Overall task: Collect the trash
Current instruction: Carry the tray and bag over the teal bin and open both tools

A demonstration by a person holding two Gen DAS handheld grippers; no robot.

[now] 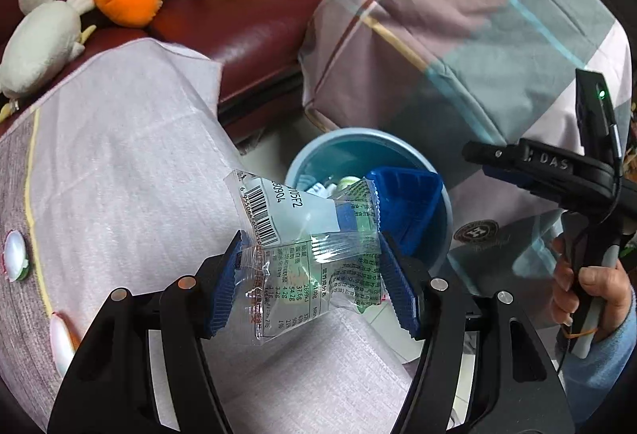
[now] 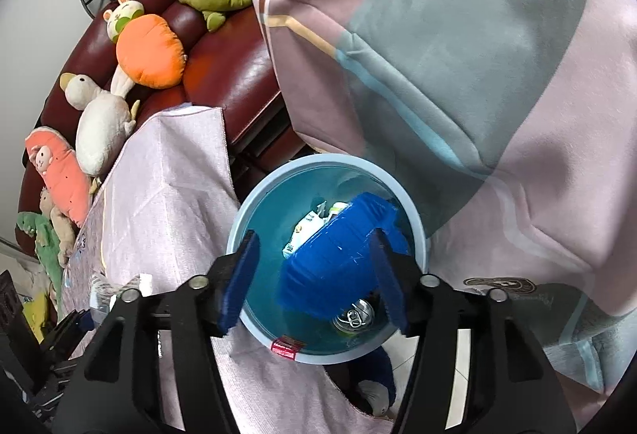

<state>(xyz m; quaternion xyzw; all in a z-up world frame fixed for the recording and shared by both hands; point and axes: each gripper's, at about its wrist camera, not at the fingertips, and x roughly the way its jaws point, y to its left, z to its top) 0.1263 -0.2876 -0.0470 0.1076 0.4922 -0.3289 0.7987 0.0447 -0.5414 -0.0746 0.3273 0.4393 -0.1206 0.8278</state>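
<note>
Left gripper (image 1: pixel 308 274) clamped on a clear wrapper (image 1: pixel 302 251), just short of the bin (image 1: pixel 314 151) rim. Right gripper (image 2: pixel 314 276) spread wide, empty, directly above the bin (image 2: pixel 254 203). Inside the bin: blue tray (image 2: pixel 334 259), can (image 2: pixel 354 318).

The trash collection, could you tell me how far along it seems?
Done: the bin already holds a blue tray, a can and paper scraps. In hand: the left tool grips a clear wrapper short of the bin. Left: two foil lids remain on the tablecloth.
</note>
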